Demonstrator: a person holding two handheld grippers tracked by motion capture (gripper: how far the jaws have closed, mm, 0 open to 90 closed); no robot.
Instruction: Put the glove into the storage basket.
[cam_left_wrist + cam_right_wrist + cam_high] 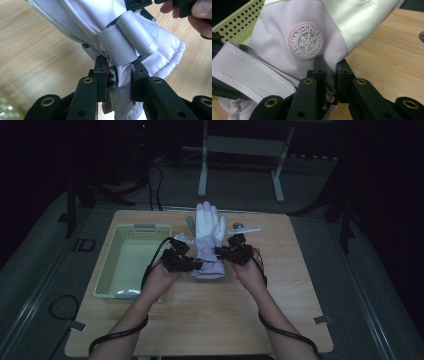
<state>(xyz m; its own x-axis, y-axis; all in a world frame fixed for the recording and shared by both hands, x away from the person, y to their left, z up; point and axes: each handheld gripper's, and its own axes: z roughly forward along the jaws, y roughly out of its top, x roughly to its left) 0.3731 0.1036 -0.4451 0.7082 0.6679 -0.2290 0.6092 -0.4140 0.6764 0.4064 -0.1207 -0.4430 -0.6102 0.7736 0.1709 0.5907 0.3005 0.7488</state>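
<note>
We've got the glove pinched at its cuff from both sides. Our left gripper has its jaws closed right down on a fold of cuff fabric, and in the left gripper view the glove's strap sits just past the fingertips. Our right gripper is clamped on the opposite edge of the cuff, with the round snowflake badge just beyond its jaws. The glove hangs between the two, fingers pointing away from us, over the table.

To do this well, we'd say keep both pinches firm and move the hands together, level, so the cuff neither stretches nor slips out. The basket lies out beyond the left gripper, so that looks the likely place to carry it; lead with the left and let the fingers trail.

Counting up: one glove, one basket, two grippers, and a few small pale pieces on the table beyond the right gripper, too dim to make out.
</note>
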